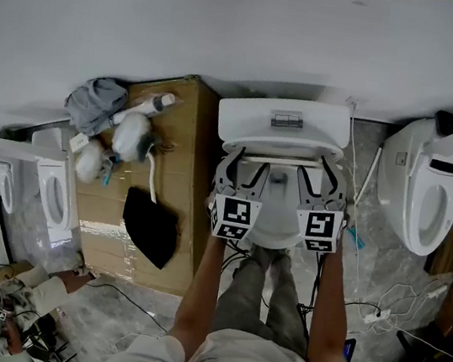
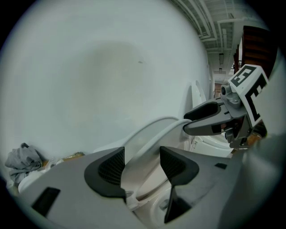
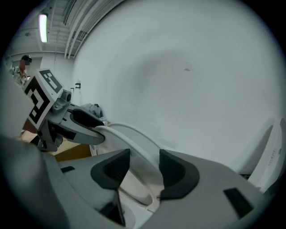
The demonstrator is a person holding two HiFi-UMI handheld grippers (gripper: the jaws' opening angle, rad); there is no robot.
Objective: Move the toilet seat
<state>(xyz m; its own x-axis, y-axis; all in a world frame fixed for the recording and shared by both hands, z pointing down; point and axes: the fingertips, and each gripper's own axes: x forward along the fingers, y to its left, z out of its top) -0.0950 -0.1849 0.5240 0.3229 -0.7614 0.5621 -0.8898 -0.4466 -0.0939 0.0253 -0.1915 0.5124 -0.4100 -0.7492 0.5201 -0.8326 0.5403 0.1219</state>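
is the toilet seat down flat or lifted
Lifted partway: the toilet seat stands tilted, its rim held between the fingers of the left gripper and the right gripper.

The right gripper (image 3: 144, 166) has its two dark pads closed on the rim of the white toilet seat (image 3: 134, 139), which stands tilted up. At the seat's far end, up and to the left, the left gripper (image 3: 96, 129) clamps the same rim. Behind the seat is a plain white wall (image 3: 187, 67). Left of the seat sit a brown cardboard box (image 3: 73, 151) and, further back, a grey cloth bundle (image 3: 92, 108).
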